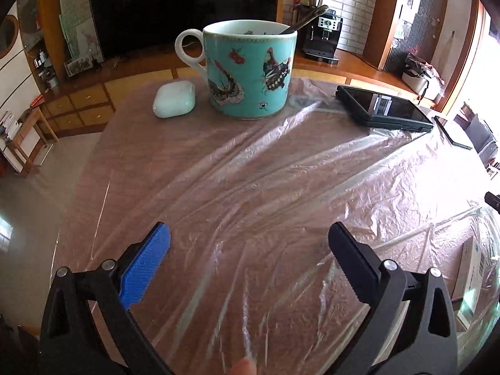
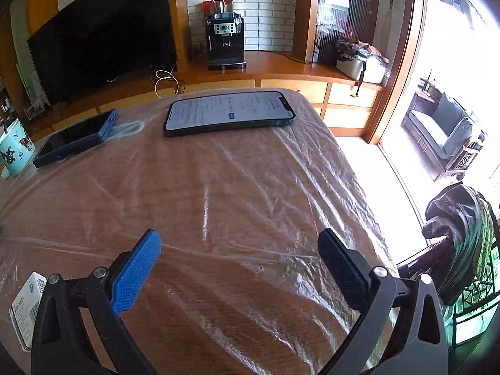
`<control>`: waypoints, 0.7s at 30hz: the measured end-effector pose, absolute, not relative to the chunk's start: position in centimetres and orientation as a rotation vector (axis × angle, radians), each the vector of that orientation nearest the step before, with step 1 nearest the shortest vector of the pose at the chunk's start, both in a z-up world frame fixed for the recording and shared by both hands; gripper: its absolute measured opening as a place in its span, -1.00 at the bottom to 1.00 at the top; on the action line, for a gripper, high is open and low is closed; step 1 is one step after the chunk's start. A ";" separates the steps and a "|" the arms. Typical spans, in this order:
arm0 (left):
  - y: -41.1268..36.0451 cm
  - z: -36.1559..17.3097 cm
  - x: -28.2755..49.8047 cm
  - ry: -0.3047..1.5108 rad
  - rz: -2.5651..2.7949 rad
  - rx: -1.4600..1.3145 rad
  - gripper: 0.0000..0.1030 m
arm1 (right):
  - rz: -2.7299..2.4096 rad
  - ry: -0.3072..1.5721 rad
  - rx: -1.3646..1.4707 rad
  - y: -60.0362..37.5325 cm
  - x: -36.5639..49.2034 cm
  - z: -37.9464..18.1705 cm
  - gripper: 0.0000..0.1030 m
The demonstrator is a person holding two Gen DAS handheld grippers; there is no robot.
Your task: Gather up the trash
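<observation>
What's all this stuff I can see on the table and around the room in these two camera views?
Mug: 1, turquoise with butterflies, far side of the table, a spoon in it.
Earbud case: 1, pale mint, just left of the mug.
Dark phone: 1, screen off, right of the mug.
Lit phone: 1, screen on, far edge of the table in the right view.
Plastic sheet: 1, clear, crinkled, covering the wooden table.
Small white box: 1, printed label, near edge by the grippers.
Television: 1, black, on the sideboard.
Coffee machine: 1, black, on the sideboard.
Left gripper: 1, black with a blue pad, open, holding nothing.
Right gripper: 1, same build, open, holding nothing.
</observation>
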State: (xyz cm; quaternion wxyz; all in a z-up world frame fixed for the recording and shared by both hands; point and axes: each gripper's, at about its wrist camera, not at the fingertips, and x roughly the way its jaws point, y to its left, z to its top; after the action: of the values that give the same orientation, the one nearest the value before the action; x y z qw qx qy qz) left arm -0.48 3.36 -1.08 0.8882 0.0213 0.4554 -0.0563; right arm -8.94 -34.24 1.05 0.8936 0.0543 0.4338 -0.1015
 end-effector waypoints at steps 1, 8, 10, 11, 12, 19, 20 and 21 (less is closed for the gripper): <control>3.1 -1.2 -0.4 0.953 -0.103 0.056 0.97 | -0.219 0.907 0.109 -34.4 -8.9 1.0 0.92; 2.2 -1.2 0.1 0.957 -0.086 0.052 0.97 | -0.222 0.934 0.109 -34.6 -8.3 0.7 0.93; 2.0 -1.2 0.0 0.957 -0.081 0.048 0.97 | -0.221 0.936 0.104 -34.5 -8.2 0.7 0.93; 1.9 -1.2 0.0 0.958 -0.085 0.051 0.97 | -0.220 0.936 0.104 -34.5 -8.3 0.7 0.93; 1.7 -1.2 0.0 0.958 -0.085 0.051 0.97 | -0.220 0.936 0.105 -34.4 -8.3 0.7 0.93; 1.3 -1.1 0.0 0.959 -0.087 0.052 0.97 | -0.223 0.937 0.102 -34.2 -8.2 0.7 0.93; 1.3 -1.1 0.0 0.959 -0.087 0.052 0.97 | -0.222 0.937 0.103 -34.3 -8.2 0.7 0.93; 1.3 -1.2 0.0 0.959 -0.087 0.052 0.97 | -0.222 0.937 0.102 -34.2 -8.2 0.7 0.93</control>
State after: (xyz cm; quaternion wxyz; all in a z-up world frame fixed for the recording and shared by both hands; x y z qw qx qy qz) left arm 0.04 1.34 -1.15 0.8859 0.0252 0.4613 -0.0417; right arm -8.22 -34.25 0.71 0.8850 0.0492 0.4504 -0.1068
